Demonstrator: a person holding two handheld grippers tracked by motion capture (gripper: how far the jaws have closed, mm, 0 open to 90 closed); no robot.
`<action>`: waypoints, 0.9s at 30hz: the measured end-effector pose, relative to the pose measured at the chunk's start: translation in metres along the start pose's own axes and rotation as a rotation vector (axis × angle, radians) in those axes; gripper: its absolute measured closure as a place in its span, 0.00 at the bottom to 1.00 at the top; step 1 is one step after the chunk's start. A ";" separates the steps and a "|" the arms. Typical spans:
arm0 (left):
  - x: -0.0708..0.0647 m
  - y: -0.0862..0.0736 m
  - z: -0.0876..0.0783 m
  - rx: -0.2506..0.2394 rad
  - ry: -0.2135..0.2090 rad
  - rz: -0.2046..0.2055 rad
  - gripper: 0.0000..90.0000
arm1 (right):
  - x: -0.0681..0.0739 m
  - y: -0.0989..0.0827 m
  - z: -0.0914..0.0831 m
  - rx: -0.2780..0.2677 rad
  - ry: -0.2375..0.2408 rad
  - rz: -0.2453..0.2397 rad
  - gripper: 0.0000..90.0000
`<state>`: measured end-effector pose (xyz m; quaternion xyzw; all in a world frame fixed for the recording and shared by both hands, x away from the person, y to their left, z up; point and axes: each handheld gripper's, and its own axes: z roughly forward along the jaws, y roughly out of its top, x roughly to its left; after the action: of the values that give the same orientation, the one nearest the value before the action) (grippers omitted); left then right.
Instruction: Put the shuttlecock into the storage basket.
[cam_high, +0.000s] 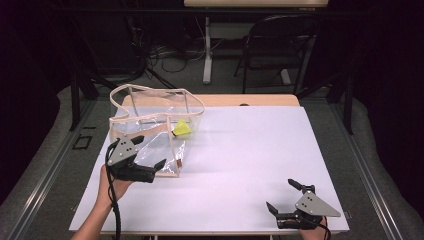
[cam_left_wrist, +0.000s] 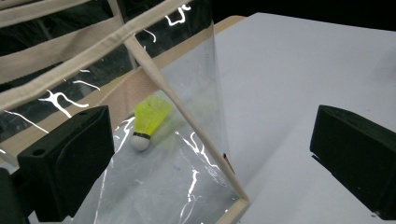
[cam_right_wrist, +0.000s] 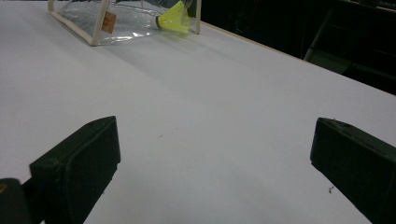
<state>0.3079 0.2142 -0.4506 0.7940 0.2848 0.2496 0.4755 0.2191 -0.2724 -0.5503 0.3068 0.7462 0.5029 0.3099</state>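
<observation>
A yellow shuttlecock lies inside a clear, beige-trimmed bag on the white counter, its small tag unreadable, as the left claw spreads at its corner and the right claw gapes well apart, empty.

Right gripper: two black fingers are seen wide apart at the bottom, nothing held between them, over the white table. At the far top, a clear bag with beige trim is seen lying on the table (a small tan tag on its near edge). A yellow shuttlecock is seen inside, lying on its side, white cork pointing left. Dark background beyond the table's edge.
</observation>
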 end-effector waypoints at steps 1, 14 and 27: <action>-0.001 -0.002 0.000 -0.004 0.000 0.000 0.00 | 0.000 0.000 0.000 0.000 0.000 0.000 0.01; -0.016 -0.033 -0.004 -0.056 -0.020 -0.045 0.00 | 0.000 0.000 0.000 0.001 -0.001 -0.004 0.01; -0.023 -0.052 -0.009 -0.086 -0.039 -0.050 0.00 | 0.001 0.000 0.001 0.005 0.001 -0.009 0.01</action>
<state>0.2747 0.2240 -0.4962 0.7701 0.2843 0.2339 0.5209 0.2189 -0.2710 -0.5508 0.3040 0.7491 0.4996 0.3112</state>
